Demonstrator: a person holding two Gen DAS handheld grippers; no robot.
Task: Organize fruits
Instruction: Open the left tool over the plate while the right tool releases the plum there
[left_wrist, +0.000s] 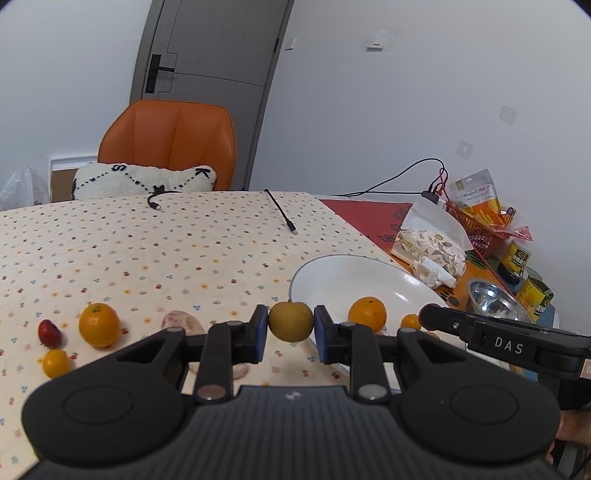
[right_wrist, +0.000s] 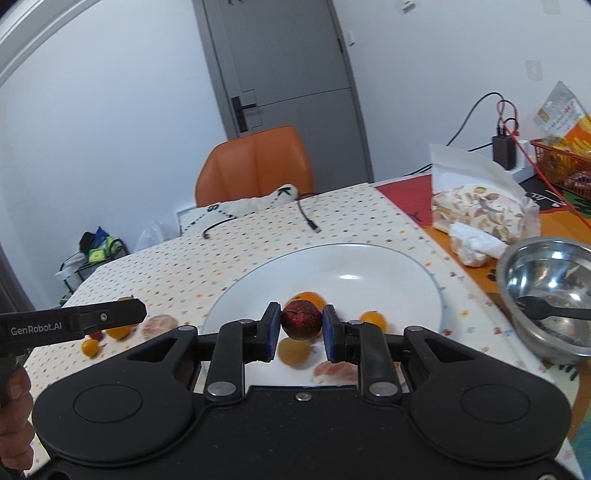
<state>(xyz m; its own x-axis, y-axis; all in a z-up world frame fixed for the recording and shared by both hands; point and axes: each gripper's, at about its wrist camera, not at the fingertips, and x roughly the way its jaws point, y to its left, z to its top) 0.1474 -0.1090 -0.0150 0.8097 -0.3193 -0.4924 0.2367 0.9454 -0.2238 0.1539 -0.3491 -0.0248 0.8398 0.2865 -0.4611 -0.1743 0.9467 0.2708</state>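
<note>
Step in hand, as judged: carrying two fruits to the white plate. Advice: bring each fruit low over a bare part of the plate before release, clear of the oranges already lying ahead of the right tool.

The left tool pinches a yellow-green fruit near the plate's edge. The right tool pinches a dark red fruit above the plate. More fruit lies on the worktop left of the left tool.
</note>
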